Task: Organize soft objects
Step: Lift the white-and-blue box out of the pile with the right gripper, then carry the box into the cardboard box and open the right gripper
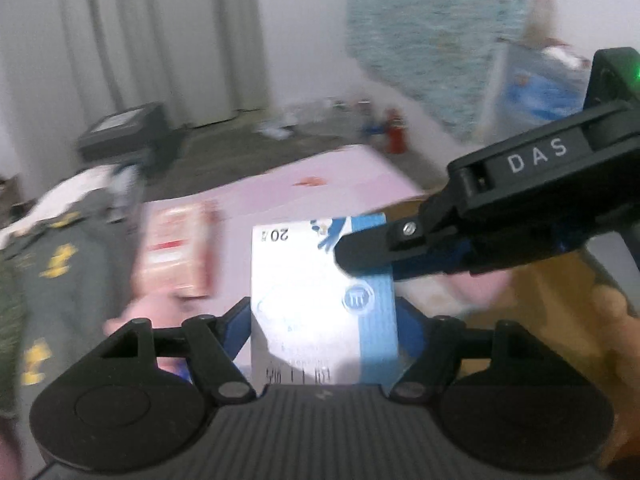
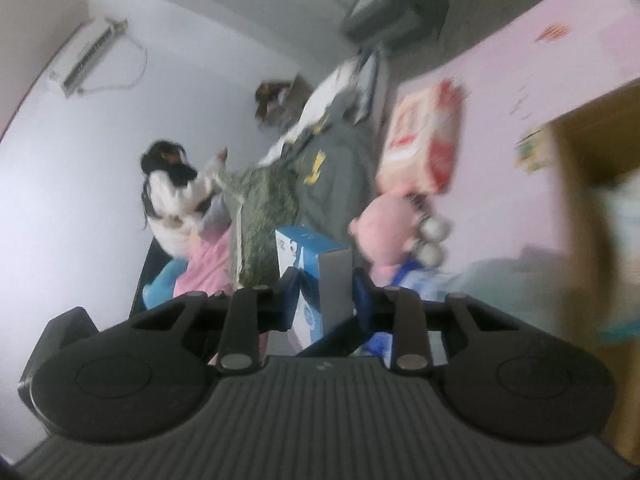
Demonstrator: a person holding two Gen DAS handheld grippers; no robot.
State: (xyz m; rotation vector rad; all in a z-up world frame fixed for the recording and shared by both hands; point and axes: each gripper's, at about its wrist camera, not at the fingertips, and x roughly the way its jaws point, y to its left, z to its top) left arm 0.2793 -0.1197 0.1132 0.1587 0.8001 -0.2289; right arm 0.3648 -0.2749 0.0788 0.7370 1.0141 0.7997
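Both grippers hold one white-and-blue carton [image 1: 320, 304] in the air above the pink bed. My left gripper [image 1: 324, 320] is shut on its lower end. My right gripper [image 1: 360, 248] reaches in from the right and pinches its upper right corner. In the right wrist view the right gripper [image 2: 326, 292] is shut on the same carton [image 2: 320, 280]. A pink plush toy [image 2: 384, 232] lies on the bed behind it. A grey-green garment with yellow marks [image 1: 48, 280] lies at the left and also shows in the right wrist view [image 2: 332, 168].
A red-and-white box [image 1: 176, 252] lies on the pink bed sheet [image 1: 320, 176]; it also shows in the right wrist view [image 2: 420, 148]. A brown cardboard box [image 1: 552, 300] sits at the right. A person in white [image 2: 176, 196] is beyond the bed. Bottles [image 1: 396, 132] stand on the floor.
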